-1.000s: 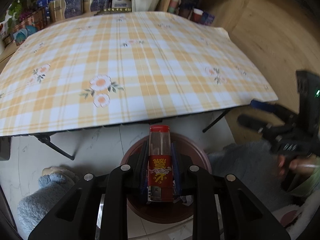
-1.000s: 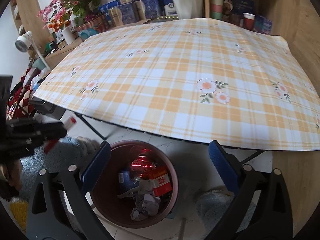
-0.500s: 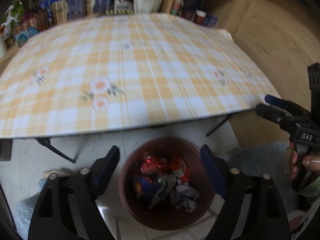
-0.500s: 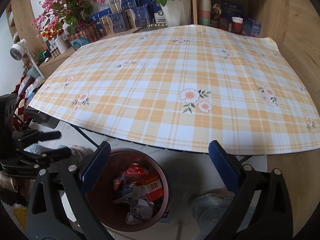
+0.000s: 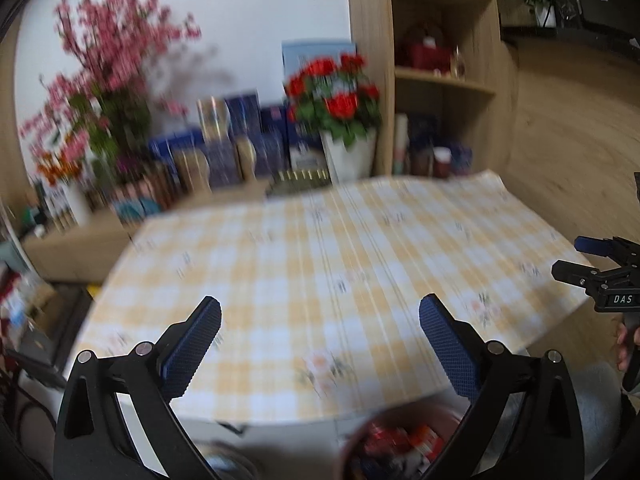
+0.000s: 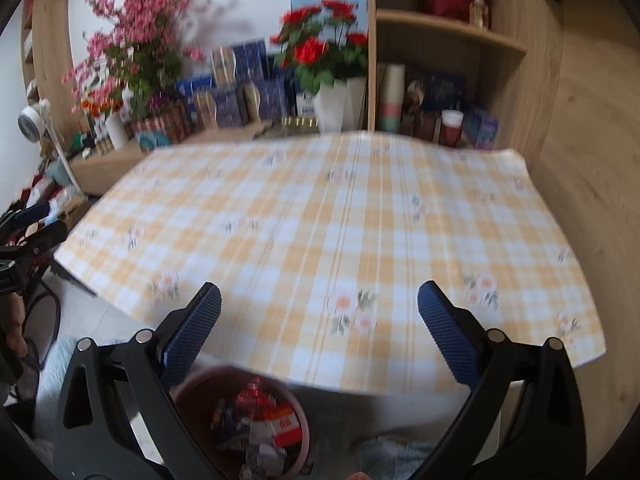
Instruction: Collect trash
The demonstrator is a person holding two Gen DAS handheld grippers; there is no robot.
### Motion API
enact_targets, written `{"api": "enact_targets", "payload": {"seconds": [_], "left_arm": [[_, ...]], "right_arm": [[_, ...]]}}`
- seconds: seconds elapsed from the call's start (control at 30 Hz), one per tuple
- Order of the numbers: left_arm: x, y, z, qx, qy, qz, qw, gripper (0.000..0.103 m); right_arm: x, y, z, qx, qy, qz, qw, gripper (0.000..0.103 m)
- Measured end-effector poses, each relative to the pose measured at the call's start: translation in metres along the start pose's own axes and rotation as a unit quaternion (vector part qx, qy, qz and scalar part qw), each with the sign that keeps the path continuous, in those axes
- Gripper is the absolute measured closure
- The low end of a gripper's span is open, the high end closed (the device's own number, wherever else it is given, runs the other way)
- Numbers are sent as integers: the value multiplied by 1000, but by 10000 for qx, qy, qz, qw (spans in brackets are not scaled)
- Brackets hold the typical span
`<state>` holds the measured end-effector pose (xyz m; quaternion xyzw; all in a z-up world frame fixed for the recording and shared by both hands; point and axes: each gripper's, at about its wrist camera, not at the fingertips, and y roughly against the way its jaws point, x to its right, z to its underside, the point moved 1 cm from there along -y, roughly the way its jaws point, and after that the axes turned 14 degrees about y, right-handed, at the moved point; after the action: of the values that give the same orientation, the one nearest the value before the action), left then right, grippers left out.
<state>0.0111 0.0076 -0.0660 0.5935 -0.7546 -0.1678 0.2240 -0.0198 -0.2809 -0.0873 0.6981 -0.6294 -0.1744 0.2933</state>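
Our left claw (image 5: 320,316) hangs over the near edge of the bench (image 5: 320,264), which wears a yellow-and-white checked cloth with small flowers; its blue-padded fingers (image 5: 192,344) stand wide apart with nothing between them. Below that near edge, on the floor, sits the round reddish-brown plastic bin (image 6: 298,416), and in it lies the trash (image 6: 264,424): red wrappers, a red-and-white packet and crumpled grey paper. In the left wrist view only the bin's top shows, blurred, at the bottom of the frame. Our right claw (image 6: 319,312) also hangs above the bench's near edge, to the right of the bin, its blue-padded fingers (image 6: 450,340) spread wide and holding nothing. Behind the bench's far edge stand a white pot of red flowers (image 6: 340,104) and a wooden shelf unit (image 6: 452,36).
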Motion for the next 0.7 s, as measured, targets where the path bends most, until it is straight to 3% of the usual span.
{"api": "enact_targets", "payload": {"seconds": [0.27,0.7], "left_arm": [[10,42,-43,632,37,8,9980,6],[12,48,-46,671,34,-121,9977,6]], "right_arm": [[11,33,-33,344,-1,245,9991,6],[8,44,-35,363,-50,277,9989,6]]}}
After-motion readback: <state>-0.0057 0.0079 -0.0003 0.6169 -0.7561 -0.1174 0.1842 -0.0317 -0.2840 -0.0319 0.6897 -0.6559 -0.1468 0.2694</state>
